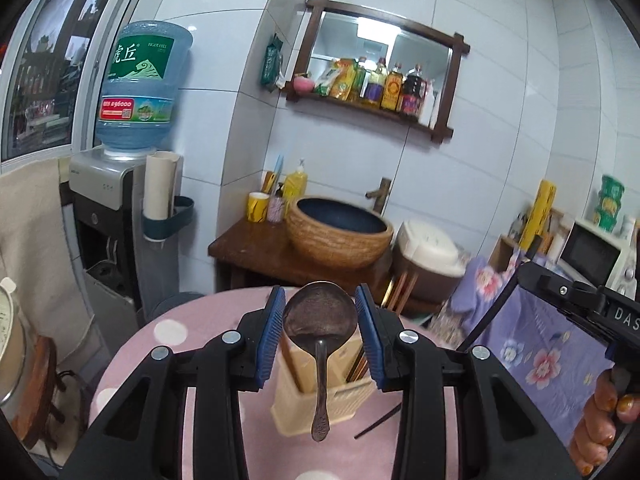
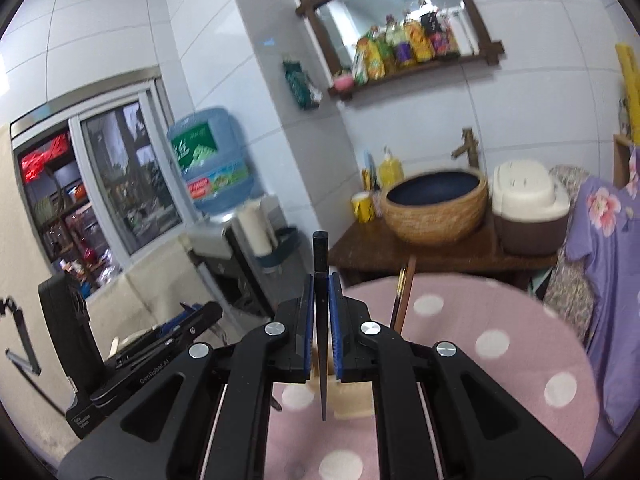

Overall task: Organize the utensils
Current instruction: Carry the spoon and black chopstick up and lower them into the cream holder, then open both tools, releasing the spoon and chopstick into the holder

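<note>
My left gripper (image 1: 320,312) is shut on a metal spoon (image 1: 320,320); its blue pads pinch the bowl and the handle hangs down over a beige utensil holder (image 1: 320,392) that holds brown chopsticks (image 1: 358,364). A black chopstick (image 1: 378,422) lies on the pink dotted table (image 1: 168,332) by the holder. My right gripper (image 2: 320,292) is shut on a black chopstick (image 2: 321,280), held upright, tip down, above the holder (image 2: 352,396). Brown chopsticks (image 2: 402,296) stick up to its right. The right gripper's body (image 1: 580,304) shows in the left wrist view.
Behind the table stands a dark wooden stand (image 1: 256,244) with a woven basin (image 1: 340,228), a rice cooker (image 1: 428,252) and cups. A water dispenser (image 1: 124,208) is at the left. A purple flowered cloth (image 1: 552,344) hangs to the right.
</note>
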A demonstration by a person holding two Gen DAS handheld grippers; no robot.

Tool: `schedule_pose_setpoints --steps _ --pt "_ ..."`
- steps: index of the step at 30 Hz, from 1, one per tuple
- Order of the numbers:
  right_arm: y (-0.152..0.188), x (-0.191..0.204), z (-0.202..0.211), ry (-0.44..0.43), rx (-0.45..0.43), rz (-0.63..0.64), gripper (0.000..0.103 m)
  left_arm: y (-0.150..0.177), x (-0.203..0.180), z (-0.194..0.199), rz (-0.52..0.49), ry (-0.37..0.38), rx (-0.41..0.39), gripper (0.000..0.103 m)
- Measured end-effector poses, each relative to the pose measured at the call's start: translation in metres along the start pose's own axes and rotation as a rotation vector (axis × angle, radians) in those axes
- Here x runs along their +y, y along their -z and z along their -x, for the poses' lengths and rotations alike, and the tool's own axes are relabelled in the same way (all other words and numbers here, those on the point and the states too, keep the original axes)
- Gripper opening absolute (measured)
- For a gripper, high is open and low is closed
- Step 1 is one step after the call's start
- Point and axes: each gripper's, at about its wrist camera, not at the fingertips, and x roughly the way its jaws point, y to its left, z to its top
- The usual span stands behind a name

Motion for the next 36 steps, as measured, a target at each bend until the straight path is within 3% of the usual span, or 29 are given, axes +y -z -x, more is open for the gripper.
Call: schedule_pose_setpoints --steps 3,7,14,26,36 --pt "-0.023 -0.001 -0.007 0.046 -0.054 0.003 0.008 -0.017 -0.007 -0.02 0.015 -0.025 -0.044 0.037" --pt "-0.03 -0.004 -0.026 0.131 -0.089 0.029 0.008 -0.017 -0.011 -0.052 0.012 -0.074 -0.064 0.037" --pt "0.007 -0.021 -0.069 0.199 -0.033 0.044 0.008 0.023 -0.004 -0.088 0.005 -0.111 0.005 0.037" --pt "0.064 -0.045 -0.106 0.212 0.082 0.011 0.008 0.075 0.0 -0.105 -0.05 -0.126 0.063 0.037" --pt "0.073 -0.05 -0.111 0.21 0.092 0.006 0.008 0.097 0.004 -0.117 -0.06 -0.13 0.119 0.037"
